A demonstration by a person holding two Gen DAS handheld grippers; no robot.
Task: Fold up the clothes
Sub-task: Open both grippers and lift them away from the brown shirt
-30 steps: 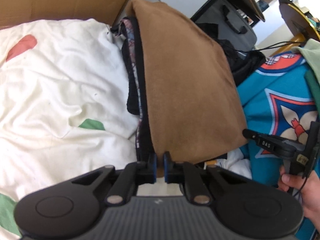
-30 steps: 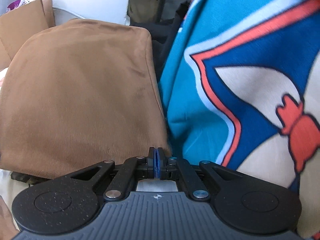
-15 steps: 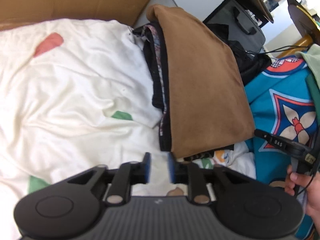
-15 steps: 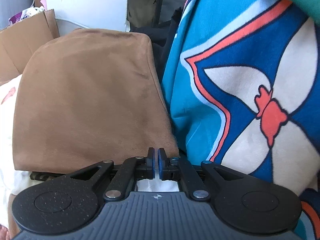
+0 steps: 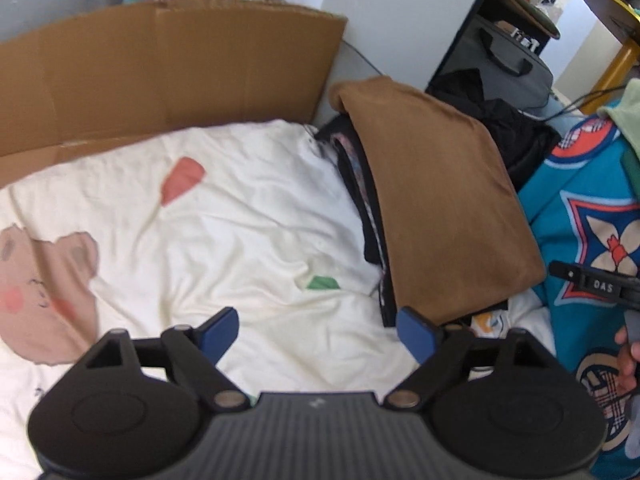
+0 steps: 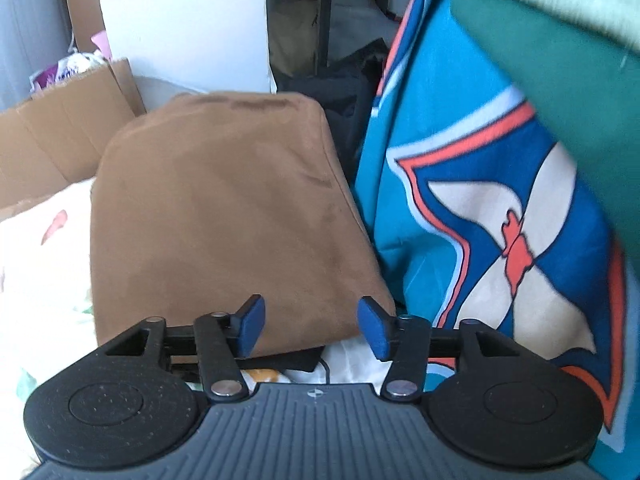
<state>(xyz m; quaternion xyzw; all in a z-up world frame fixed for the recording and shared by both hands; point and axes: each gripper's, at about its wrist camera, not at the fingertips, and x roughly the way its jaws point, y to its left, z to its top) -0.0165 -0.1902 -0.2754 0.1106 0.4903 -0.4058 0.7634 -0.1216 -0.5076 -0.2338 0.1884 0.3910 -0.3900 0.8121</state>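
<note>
Left wrist view: my left gripper (image 5: 318,334) is spread wide, nothing between its blue pads (image 5: 218,330), and it hangs over the cream sheet (image 5: 240,216). The brown garment (image 5: 436,208) lies ahead and to the right of those fingers, folded flat on top of a stack of dark folded clothes (image 5: 366,204) whose edges show along its left side. Its long axis runs away from me, toward the cardboard (image 5: 160,68) and the wall; the near short edge sits just beyond my right-hand pad.

In the right wrist view my right gripper (image 6: 310,326) is also released and holds nothing. The brown garment (image 6: 224,216) fills the space straight ahead, its near edge just past the pads (image 6: 252,326), so this hand is the nearer and squarer of the two. Right of it lies a teal printed cloth (image 6: 500,216), rumpled, with a green piece (image 6: 560,80) over its far side.

The brown piece looks soft and napped, smooth-faced, with rounded corners and no loose sleeve showing. Folded and stacked as it is, it already lies as the task wants. I judge the teal cloth, lying loose at my right hand, is still to be folded, though I cannot tell whether it is clothing or bedding.
</note>
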